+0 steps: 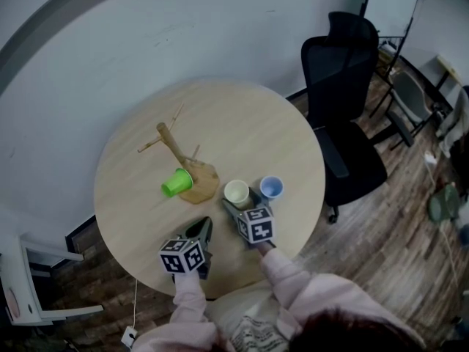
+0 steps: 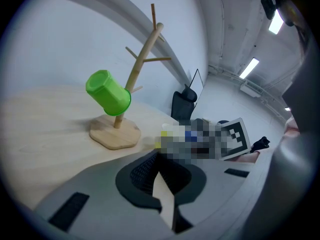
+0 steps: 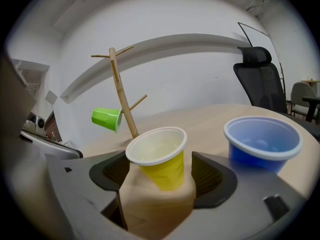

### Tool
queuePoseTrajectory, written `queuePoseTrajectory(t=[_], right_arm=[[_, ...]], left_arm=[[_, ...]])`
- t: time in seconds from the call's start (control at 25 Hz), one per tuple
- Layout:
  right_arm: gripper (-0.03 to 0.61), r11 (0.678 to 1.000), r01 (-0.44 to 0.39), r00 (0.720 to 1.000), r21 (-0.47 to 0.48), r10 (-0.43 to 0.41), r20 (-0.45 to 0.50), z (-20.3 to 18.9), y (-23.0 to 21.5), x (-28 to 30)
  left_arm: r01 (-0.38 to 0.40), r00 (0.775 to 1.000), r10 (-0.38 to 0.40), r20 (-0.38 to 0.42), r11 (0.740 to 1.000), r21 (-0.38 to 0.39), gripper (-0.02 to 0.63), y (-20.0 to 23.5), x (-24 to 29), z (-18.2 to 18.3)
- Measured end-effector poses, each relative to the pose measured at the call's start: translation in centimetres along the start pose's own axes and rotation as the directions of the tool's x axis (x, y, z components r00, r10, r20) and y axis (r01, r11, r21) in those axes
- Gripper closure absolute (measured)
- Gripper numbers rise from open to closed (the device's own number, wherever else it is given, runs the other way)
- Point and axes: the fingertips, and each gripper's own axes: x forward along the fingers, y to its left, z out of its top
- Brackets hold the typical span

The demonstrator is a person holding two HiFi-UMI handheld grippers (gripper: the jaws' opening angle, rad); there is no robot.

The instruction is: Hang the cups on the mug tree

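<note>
The wooden mug tree (image 1: 174,149) stands left of centre on the round table (image 1: 249,116). A green cup (image 1: 176,183) hangs on one of its low pegs, mouth toward me and to the left. In the right gripper view the green cup (image 3: 106,118) hangs left of the trunk (image 3: 121,91). The yellow cup (image 3: 159,156) stands upright between the jaws of my right gripper (image 3: 160,184), which is open, with table showing beside the cup. The blue cup (image 3: 262,141) stands upright just to its right. My left gripper (image 2: 159,159) is shut and empty, short of the tree's base (image 2: 114,133).
A black office chair (image 1: 344,108) stands at the table's right side, with more chairs (image 1: 410,97) behind it. A white frame (image 1: 22,277) sits on the floor at the lower left. The table's near edge lies just under both grippers.
</note>
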Motion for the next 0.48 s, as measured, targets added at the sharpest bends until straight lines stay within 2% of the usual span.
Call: queuePoseTrajectory(t=[0.2, 0.28, 0.48], right_arm=[[0.224, 0.999, 0.012, 1.000, -0.040, -0.012, -0.007, -0.17, -0.02, 0.25], [0.271, 0.998, 0.016, 1.000, -0.058, -0.017, -0.004, -0.13, -0.04, 0.26], [0.279, 0.998, 0.010, 1.000, -0.067, -0.009, 0.011, -0.06, 0.02, 0.21]], left_arm=[[-0.010, 1.000, 0.010, 0.001, 1.000, -0.006, 0.609, 0.52, -0.11, -0.02], [-0.011, 1.000, 0.011, 0.000, 1.000, -0.007, 0.609, 0.63, -0.10, -0.03], [-0.014, 1.000, 0.014, -0.001, 1.000, -0.011, 0.609, 0.58, -0.05, -0.14]])
